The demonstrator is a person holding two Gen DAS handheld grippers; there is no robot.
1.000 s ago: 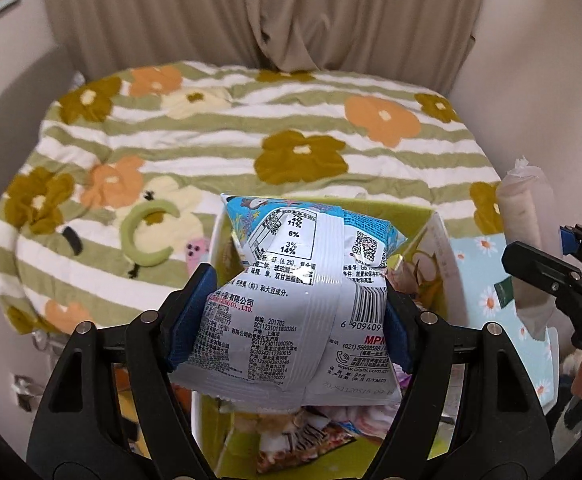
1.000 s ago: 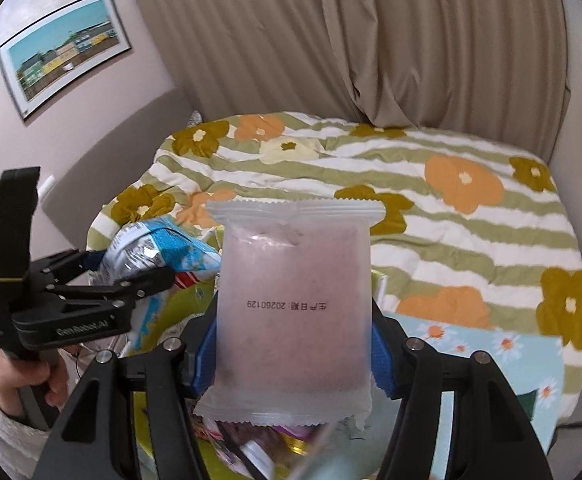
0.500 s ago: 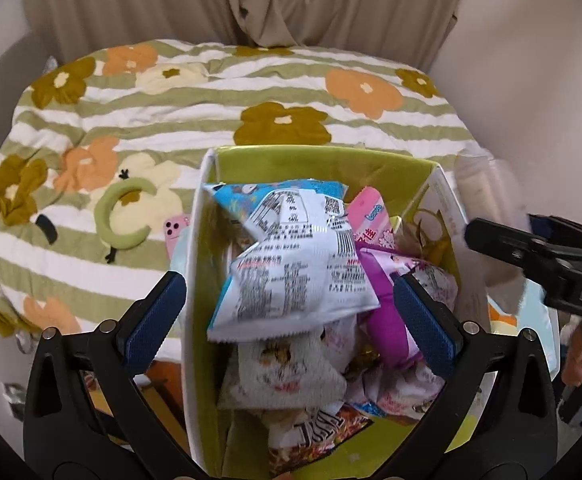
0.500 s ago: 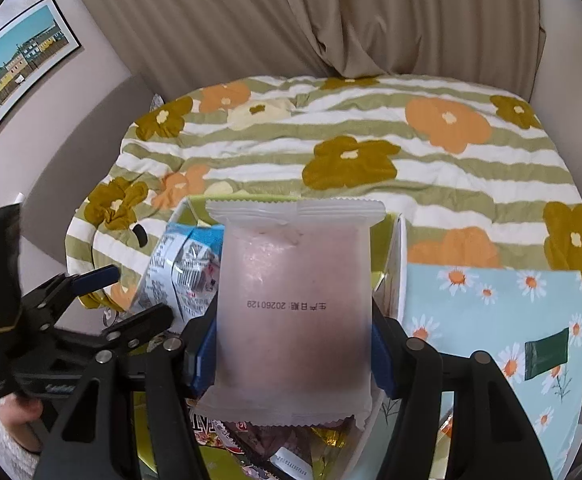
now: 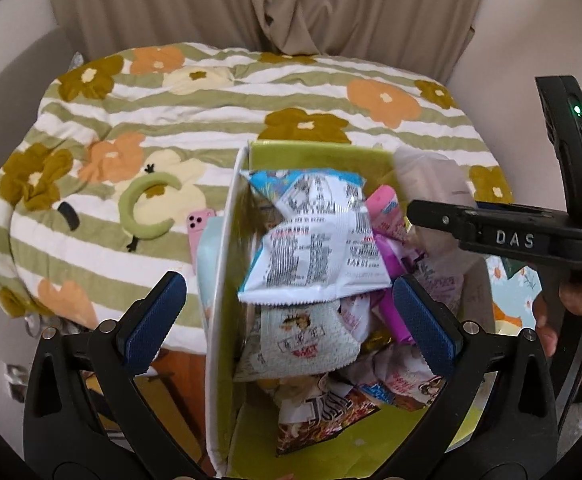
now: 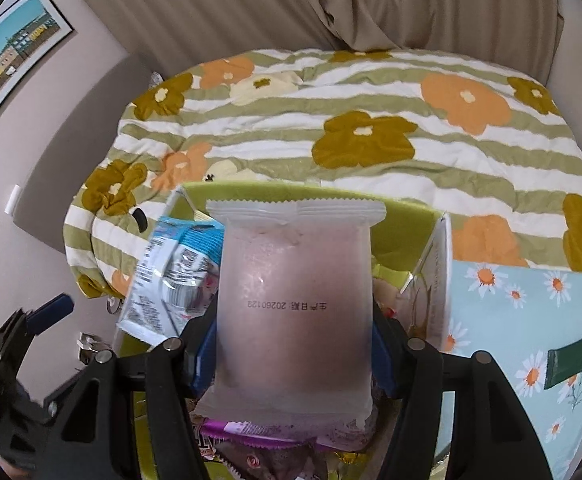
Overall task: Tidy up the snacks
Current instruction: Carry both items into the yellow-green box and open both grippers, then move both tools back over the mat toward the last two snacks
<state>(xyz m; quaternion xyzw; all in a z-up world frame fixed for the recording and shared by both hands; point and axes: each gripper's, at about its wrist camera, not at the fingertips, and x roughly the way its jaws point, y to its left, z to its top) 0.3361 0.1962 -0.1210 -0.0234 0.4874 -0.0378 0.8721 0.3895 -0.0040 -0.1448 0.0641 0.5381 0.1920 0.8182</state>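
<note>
Left: the left gripper (image 5: 287,320) stands with its blue pads (image 5: 153,322) spread wide and nothing between them, poised above the green-lined snack box (image 5: 315,154). The white-and-blue snack bag (image 5: 315,248) lies loose on top of the heap inside — not gripped, its barcode side up, resting across the other packets, likely because the box is already well filled. Beside the box, on the flowered quilt (image 5: 171,92), lie a pink phone (image 5: 199,224) and a green C-shaped cushion (image 5: 147,212), outside the sorting.

Right: the right gripper (image 6: 293,344) pinches a frosted pink packet (image 6: 294,308) by its side edges, holding it upright with the printed date facing the camera. It hangs directly over the box's open mouth, between the white-and-blue bag and the box's right wall (image 6: 437,276) — a position that suits lowering it into the remaining gap.
</note>
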